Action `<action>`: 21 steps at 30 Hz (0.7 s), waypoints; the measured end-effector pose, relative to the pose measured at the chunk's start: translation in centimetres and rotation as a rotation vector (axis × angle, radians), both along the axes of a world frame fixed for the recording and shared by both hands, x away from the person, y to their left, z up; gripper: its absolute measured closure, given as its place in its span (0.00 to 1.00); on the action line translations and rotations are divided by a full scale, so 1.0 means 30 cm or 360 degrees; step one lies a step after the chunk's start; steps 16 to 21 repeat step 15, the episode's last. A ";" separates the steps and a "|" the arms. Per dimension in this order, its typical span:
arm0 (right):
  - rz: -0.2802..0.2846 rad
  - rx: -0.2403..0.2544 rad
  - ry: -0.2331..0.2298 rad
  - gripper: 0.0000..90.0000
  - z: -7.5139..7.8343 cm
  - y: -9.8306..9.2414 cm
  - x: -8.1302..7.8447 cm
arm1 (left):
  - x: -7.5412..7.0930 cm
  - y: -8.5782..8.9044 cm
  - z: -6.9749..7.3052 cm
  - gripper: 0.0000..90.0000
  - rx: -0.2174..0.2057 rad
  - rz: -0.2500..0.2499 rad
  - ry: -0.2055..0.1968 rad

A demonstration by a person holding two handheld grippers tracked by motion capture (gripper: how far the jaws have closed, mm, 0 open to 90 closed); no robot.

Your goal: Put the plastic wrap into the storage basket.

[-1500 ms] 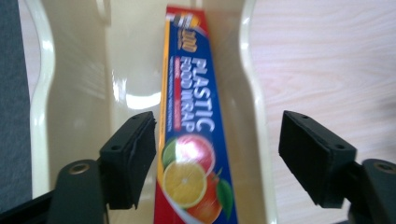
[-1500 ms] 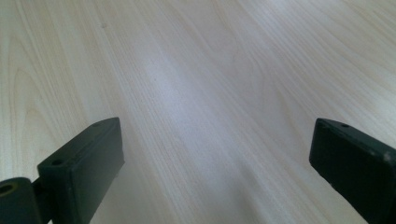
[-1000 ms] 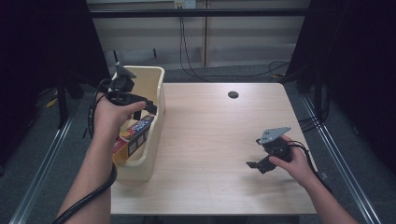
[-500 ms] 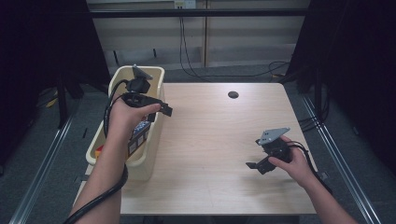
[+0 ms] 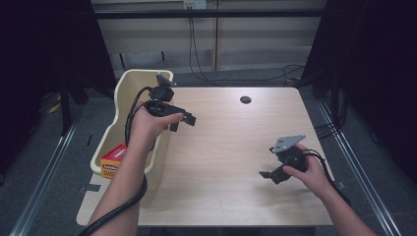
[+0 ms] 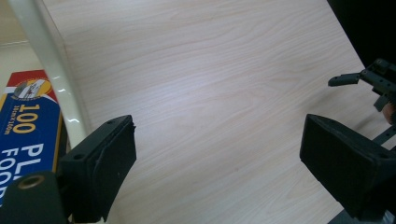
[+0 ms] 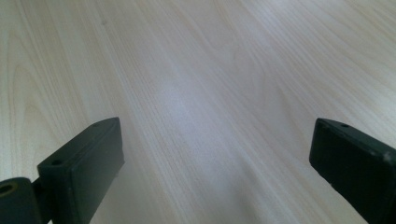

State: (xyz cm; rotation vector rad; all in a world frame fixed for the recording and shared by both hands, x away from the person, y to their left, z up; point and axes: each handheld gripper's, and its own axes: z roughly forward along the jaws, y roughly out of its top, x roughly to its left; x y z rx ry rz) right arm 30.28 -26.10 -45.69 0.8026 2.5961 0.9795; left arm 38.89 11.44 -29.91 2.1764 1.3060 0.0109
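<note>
1. Cream plastic bin at the left edge of the wooden table, long side running away from the person; red, blue and orange box lying in its near end, partly hidden by the left forearm.
2. Left gripper held in the air just past the bin's right wall, pointing out over bare tabletop. Jaws apart and just been opening, nothing between them; confirmed in the left gripper view, with only wood grain in the gap.
3. Key relation: box back and below the left gripper, on the far side of the bin wall. Print on the box in line with that wall, so long axis judged parallel to the bin's length; full outline not visible.
4. Right gripper low at the table's right side, well apart from bin and box, jaws wide and empty.
5. Left hand clearly nearer the box; right hand a full table-width off.
6. Clearance: broad open tabletop between both grippers. Any return to the box judged to need a lift over the rim, then a descent between the bin's narrow walls.
</note>
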 end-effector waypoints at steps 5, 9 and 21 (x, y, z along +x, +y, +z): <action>-0.0004 -0.0004 0.0002 0.03 -0.004 -0.003 0.000 | -0.005 -0.031 -0.028 0.12 -0.0026 -0.0054 0.0001; -0.0014 -0.0008 0.0015 0.03 -0.010 -0.002 -0.002 | -0.010 -0.052 -0.047 0.12 -0.0032 -0.0078 -0.0001; -0.0015 -0.0006 0.0014 0.03 -0.017 -0.002 0.001 | -0.013 -0.075 -0.073 0.11 -0.0052 -0.0121 0.0004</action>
